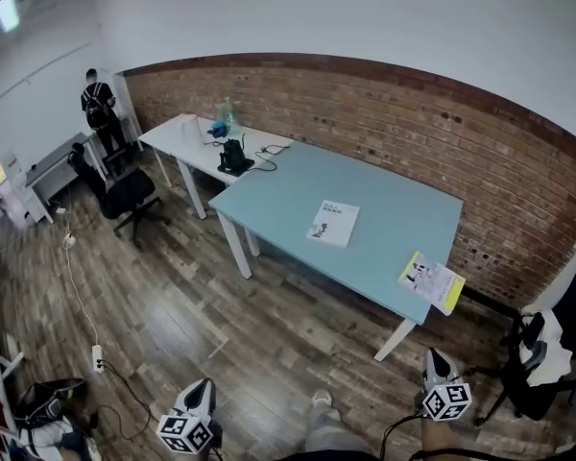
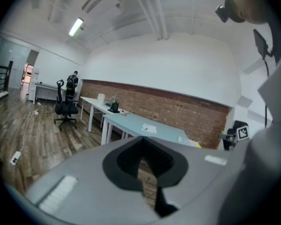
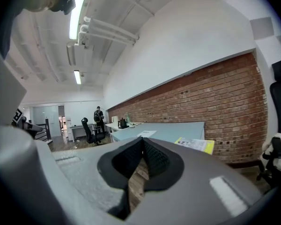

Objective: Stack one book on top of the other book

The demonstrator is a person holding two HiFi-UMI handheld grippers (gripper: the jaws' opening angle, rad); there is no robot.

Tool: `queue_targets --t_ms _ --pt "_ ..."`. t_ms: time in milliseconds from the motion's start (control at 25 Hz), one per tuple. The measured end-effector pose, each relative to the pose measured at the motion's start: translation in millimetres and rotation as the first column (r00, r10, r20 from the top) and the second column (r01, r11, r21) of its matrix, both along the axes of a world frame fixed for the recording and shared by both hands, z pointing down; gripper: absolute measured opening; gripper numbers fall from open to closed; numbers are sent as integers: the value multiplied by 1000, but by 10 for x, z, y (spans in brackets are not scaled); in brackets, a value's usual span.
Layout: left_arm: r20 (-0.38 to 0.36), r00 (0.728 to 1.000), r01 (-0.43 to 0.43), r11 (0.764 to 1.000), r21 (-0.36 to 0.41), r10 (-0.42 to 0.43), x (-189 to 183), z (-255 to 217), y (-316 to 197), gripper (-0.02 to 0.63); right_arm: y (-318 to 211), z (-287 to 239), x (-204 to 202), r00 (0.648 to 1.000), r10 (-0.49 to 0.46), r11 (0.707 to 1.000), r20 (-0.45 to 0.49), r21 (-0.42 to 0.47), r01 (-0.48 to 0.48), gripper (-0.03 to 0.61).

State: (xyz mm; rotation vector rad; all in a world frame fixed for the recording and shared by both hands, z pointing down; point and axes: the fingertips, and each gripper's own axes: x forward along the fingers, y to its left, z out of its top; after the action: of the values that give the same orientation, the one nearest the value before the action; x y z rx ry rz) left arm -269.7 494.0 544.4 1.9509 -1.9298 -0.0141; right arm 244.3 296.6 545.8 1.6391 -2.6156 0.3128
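Standing well back from the blue table [image 1: 384, 209], the person had both claws clenched on nothing: left gripper [image 1: 202, 390] and right gripper [image 1: 437, 363] alike, jaws pressed together. The white book [image 1: 333, 223] lay flat near the table's middle. The yellow-edged book [image 1: 432, 282] sat at the table's near right corner, hanging over the edge a bit. That one was my worry: shove it while trying to pinch it and it'd probably slide off the table.
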Motion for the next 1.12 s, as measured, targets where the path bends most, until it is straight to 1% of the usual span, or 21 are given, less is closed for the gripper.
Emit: queue_targets --t_ms 120,200,360,520,600,720,760,960,1120 --pt "53 998 25 1000 -18 -24 -221 -89 -241 5 -453 -24 -298 999 -24 999 35 29 23 3" --pt "83 996 42 999 -21 -40 -346 -175 -443 5 -637 -61 -493 998 -54 998 41 45 53 3" --pt "105 992 68 998 0 -68 -443 -380 -965 5 -939 -33 -714 991 -128 990 -44 47 130 3" --pt "151 987 47 999 3 -47 -429 -515 -1519 5 -1380 -24 -826 981 -159 985 -107 55 165 2" --pt "149 987 52 999 11 -53 -425 -552 -1756 5 -1603 -25 -912 974 -186 978 -130 67 196 3" --pt "101 992 72 997 29 -75 -444 -588 -2053 5 -1929 18 -1062 967 -223 971 -124 58 231 3" --pt "99 992 75 997 30 -78 -456 -588 -2133 5 -2029 21 -1126 965 -232 969 -120 58 240 3" --pt "158 986 62 998 -19 -58 -436 -427 -2398 5 -2319 -15 -1429 957 -268 959 -113 70 276 3" --pt "180 984 8 1000 -17 -5 -337 -400 -2648 5 -2418 155 -1496 952 -283 958 -117 7 285 3"
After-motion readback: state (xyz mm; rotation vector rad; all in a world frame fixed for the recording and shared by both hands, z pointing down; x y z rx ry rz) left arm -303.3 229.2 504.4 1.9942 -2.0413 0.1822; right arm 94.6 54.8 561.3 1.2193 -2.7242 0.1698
